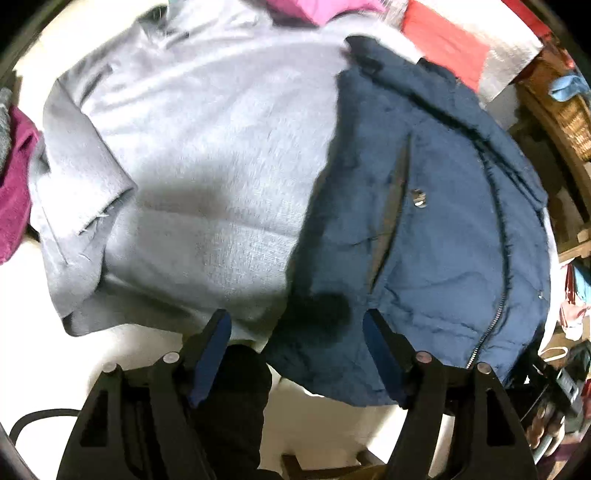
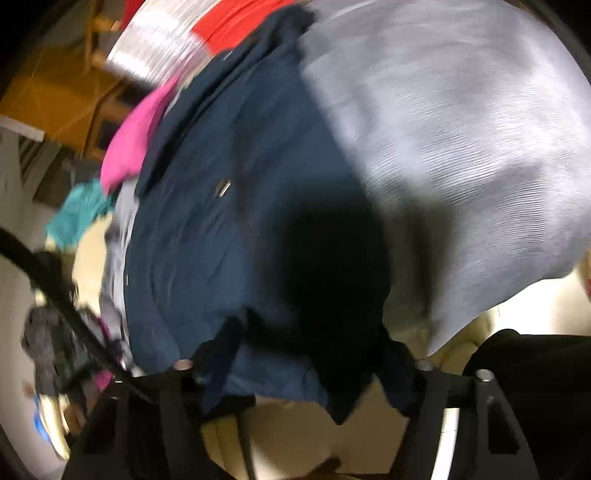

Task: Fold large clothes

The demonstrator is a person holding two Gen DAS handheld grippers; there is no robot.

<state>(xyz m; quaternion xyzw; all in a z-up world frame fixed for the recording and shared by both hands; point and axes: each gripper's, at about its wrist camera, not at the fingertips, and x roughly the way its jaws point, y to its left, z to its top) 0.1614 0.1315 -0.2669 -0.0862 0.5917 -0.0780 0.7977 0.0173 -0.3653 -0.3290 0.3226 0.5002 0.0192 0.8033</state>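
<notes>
Navy jacket (image 1: 424,229) on grey garment (image 1: 192,155), near table edge: fold pending. Left gripper (image 1: 297,325) apart, empty; right gripper (image 2: 306,354) apart over hem. Next: pinch hem.

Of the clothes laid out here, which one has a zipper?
The navy jacket: a metal zipper runs along its front edge. The grey sweater beside it and the pink garment behind show none.

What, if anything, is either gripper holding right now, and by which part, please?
Nothing is held. The left gripper stands open above the navy jacket's hem. The right gripper also looks open over that hem, though its view is blurred.
</notes>
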